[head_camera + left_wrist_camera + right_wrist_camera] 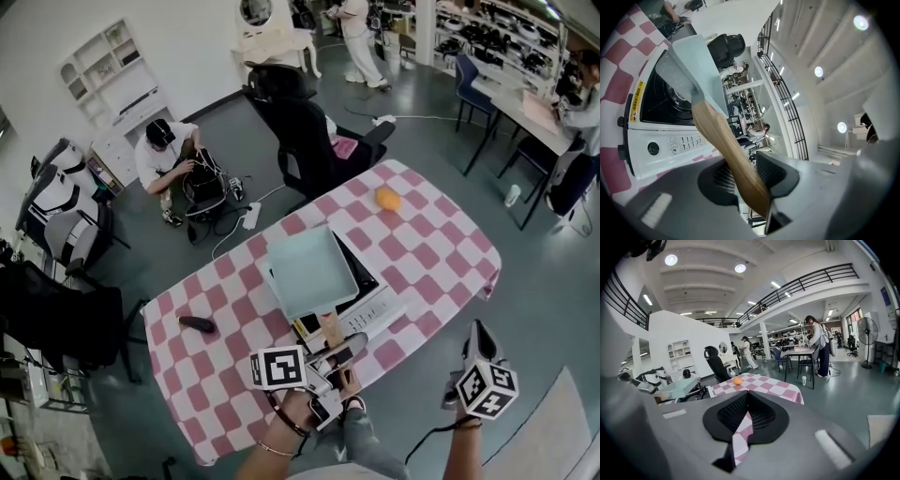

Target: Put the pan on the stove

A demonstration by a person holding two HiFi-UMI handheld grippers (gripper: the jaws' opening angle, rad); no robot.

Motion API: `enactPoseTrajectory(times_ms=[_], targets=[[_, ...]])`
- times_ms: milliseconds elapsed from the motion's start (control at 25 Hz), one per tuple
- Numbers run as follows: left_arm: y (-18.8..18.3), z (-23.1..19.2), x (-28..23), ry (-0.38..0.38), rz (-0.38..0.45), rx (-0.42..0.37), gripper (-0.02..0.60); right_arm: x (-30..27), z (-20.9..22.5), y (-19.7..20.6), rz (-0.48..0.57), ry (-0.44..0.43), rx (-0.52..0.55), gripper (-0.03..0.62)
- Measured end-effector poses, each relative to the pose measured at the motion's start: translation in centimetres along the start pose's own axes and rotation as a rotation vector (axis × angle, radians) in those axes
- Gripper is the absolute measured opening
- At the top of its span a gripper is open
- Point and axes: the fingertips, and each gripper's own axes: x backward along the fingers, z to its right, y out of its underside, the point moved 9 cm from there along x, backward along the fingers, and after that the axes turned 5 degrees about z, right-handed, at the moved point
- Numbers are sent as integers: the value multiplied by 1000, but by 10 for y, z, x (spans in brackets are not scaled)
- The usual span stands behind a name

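Over the stove (377,306), my left gripper (342,354) clamps the pan (309,272) by its wooden handle (726,145). Probably stiff and nose-heavy. My right gripper (747,411) is closed, empty.

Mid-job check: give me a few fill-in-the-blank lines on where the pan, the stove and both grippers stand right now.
1. The left gripper is shut on the pan's ____ handle.
2. The pale blue-green pan is over the white ____.
3. The round fruit on the checkered cloth is ____ in colour.
4. The right gripper, off the table's edge, holds ____.

Missing words: wooden; stove; orange; nothing.
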Motion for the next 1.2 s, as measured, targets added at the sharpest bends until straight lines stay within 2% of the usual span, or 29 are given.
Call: enactPoseTrajectory(times_ms=[200,480,840,1200], targets=[[1,-7,-15,14,11,7,118,-16,2,13,-25,-10,-18,9],[-3,-18,-28,-10,44,6,118,-33,-1,22,-50,-37,-24,9],[-3,-25,-39,-25,84,23,120,-38,12,33,-90,-11,-31,9],[0,-30,-44,-37,104,23,121,-42,12,39,-112,-26,-28,9]])
